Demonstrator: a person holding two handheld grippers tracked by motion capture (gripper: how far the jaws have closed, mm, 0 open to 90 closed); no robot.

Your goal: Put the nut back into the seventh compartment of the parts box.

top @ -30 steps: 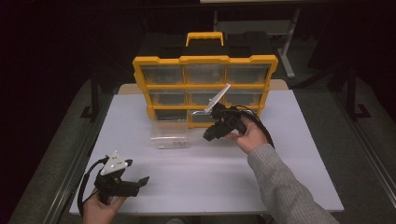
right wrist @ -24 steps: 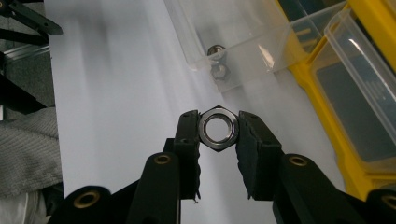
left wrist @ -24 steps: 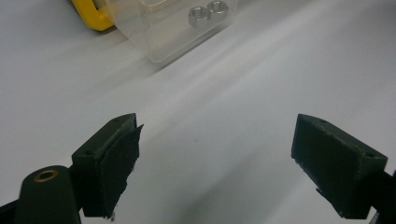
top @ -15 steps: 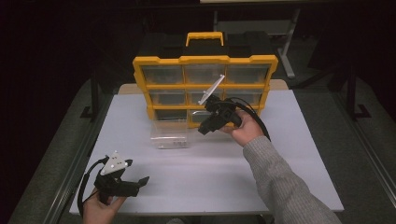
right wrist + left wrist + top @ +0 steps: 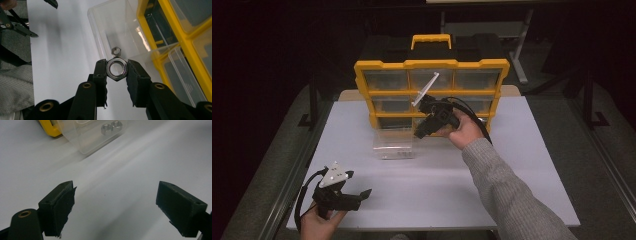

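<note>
The right claw [image 5: 116, 71] is clamping a hex nut [image 5: 116, 69] by its flats above the clear drawer [image 5: 105, 27] for sorting, while the left claw [image 5: 115, 207] is resting released on the bench [image 5: 512, 165].

A white worktop [image 5: 522, 165] stands over a dark floor. At its far edge sits a yellow-framed organiser cabinet [image 5: 472, 65] with three rows of clear drawers and a yellow carry handle [image 5: 431, 39] on its black top. A metal frame [image 5: 517, 60] stands behind.
</note>
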